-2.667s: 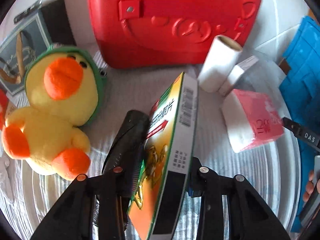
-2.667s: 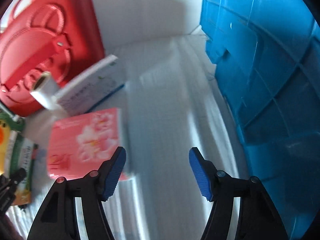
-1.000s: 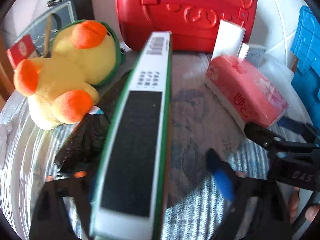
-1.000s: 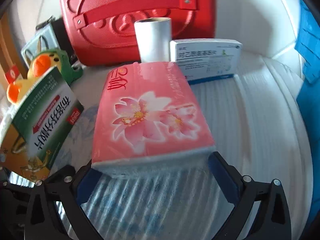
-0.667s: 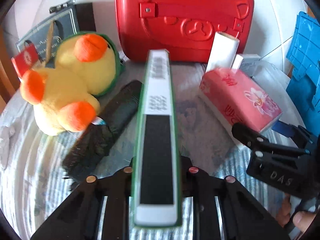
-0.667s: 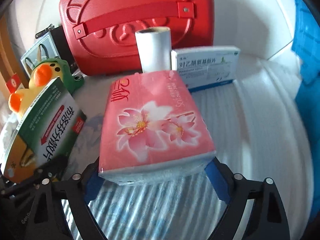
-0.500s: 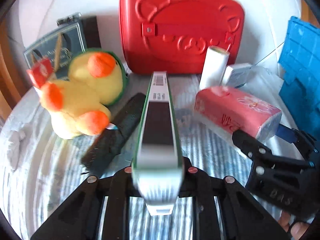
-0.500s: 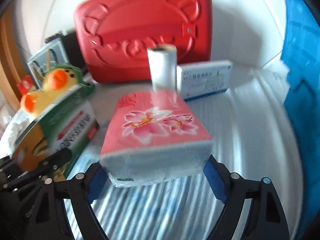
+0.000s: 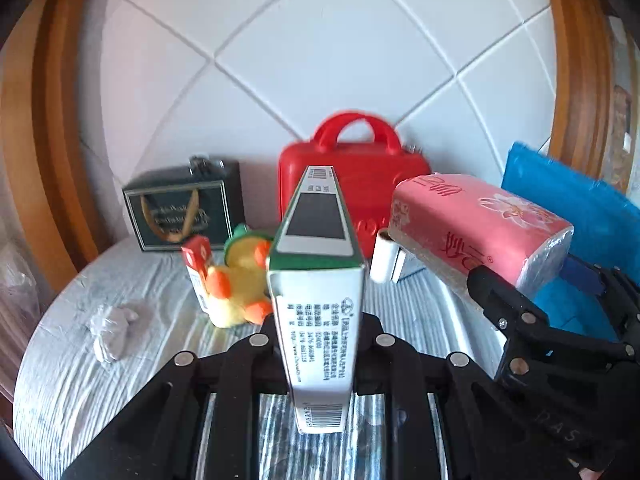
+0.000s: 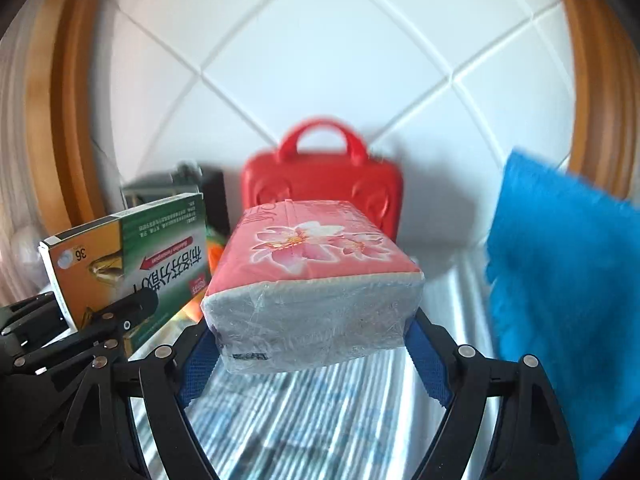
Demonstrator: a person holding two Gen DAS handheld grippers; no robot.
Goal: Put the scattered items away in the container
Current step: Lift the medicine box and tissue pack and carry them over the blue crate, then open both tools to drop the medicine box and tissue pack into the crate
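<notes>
My left gripper [image 9: 318,354] is shut on a green and white medicine box [image 9: 318,280], held edge-up above the table. The box also shows in the right wrist view [image 10: 132,256]. My right gripper [image 10: 314,354] is shut on a pink tissue pack [image 10: 316,264], lifted off the table; the pack also shows in the left wrist view [image 9: 476,224]. The blue container [image 10: 568,280] stands at the right, close to the tissue pack; it also shows in the left wrist view [image 9: 580,208].
A red case [image 9: 352,176] stands against the tiled wall. On the striped cloth lie a yellow duck toy [image 9: 240,276], a small red and white carton [image 9: 198,264], a white roll [image 9: 382,260], a dark gift bag [image 9: 184,208] and crumpled white paper [image 9: 110,328].
Both grippers have closed on their items and risen well above the table, tilting level. The medicine box and tissue pack are lifted off the cloth; the wall now fills the upper view.
</notes>
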